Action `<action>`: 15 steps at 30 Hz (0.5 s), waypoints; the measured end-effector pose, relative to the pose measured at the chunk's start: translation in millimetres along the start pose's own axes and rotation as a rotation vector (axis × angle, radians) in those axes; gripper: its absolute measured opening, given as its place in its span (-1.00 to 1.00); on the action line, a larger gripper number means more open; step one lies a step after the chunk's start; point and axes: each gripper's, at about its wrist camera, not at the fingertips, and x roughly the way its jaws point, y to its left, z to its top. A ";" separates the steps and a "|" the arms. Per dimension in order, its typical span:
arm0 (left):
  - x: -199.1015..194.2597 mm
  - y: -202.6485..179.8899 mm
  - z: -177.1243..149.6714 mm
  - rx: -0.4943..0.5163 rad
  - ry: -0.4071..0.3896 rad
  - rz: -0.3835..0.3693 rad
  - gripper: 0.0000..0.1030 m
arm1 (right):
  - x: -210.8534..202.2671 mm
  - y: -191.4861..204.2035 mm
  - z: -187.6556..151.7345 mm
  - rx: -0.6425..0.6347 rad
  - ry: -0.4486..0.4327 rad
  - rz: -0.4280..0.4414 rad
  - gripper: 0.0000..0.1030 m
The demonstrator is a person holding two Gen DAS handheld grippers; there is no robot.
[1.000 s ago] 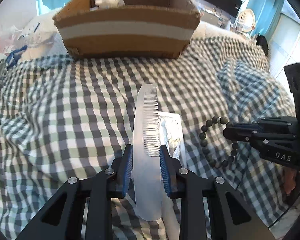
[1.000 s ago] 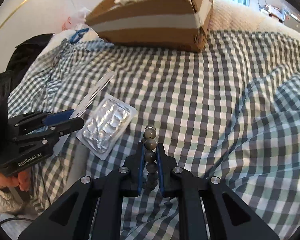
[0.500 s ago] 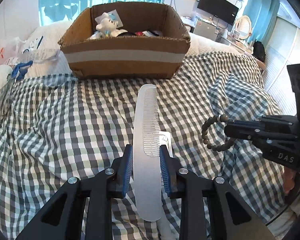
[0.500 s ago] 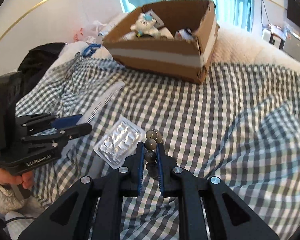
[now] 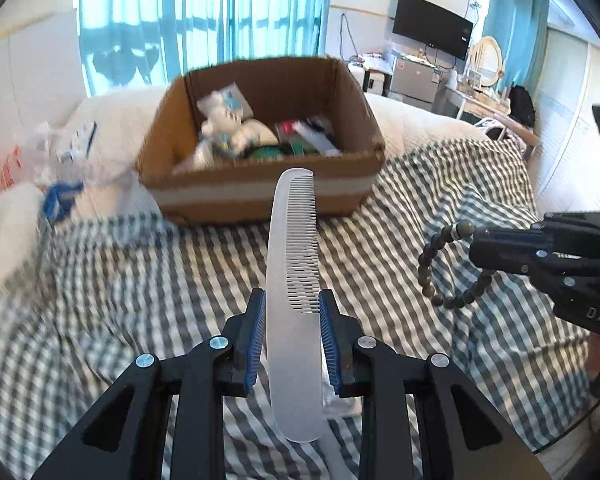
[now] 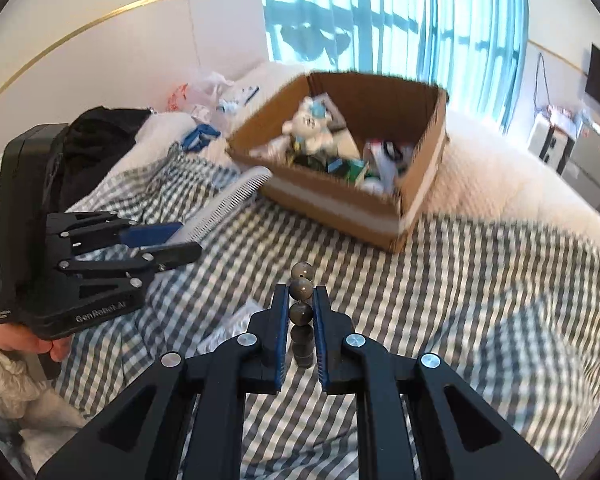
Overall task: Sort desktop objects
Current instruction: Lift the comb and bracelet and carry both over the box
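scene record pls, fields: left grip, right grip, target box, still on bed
left grip: left gripper shut on comb, teeth facing right
right grip: right gripper shut on bead bracelet, loop hanging free
target box: cardboard box, open, already holds a plush toy and packets
still on bed: blister pack on checked sheet

This was a home bedroom: a bed under a grey-and-white checked cloth (image 5: 140,280), teal window curtains (image 5: 204,12), a wall-mounted black television (image 5: 432,26), a round-mirrored dressing table (image 5: 488,60).
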 end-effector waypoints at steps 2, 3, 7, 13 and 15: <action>-0.2 1.1 13.3 -0.003 -0.008 -0.022 -0.48 | -2.0 -1.7 11.5 -0.009 -0.022 -0.002 -0.78; -0.1 3.7 20.9 -0.019 -0.020 -0.033 -0.48 | -2.8 -3.1 19.6 -0.018 -0.032 -0.007 -0.78; 6.7 12.5 49.0 -0.042 -0.046 -0.022 -0.48 | -5.9 -8.1 48.0 -0.042 -0.080 -0.028 -0.78; 21.4 30.2 94.5 -0.072 -0.071 0.004 -0.48 | 1.1 -22.9 96.4 -0.072 -0.137 -0.047 -0.78; 28.7 36.0 109.3 -0.069 -0.078 0.022 -0.48 | 8.9 -27.3 113.7 -0.079 -0.148 -0.053 -0.78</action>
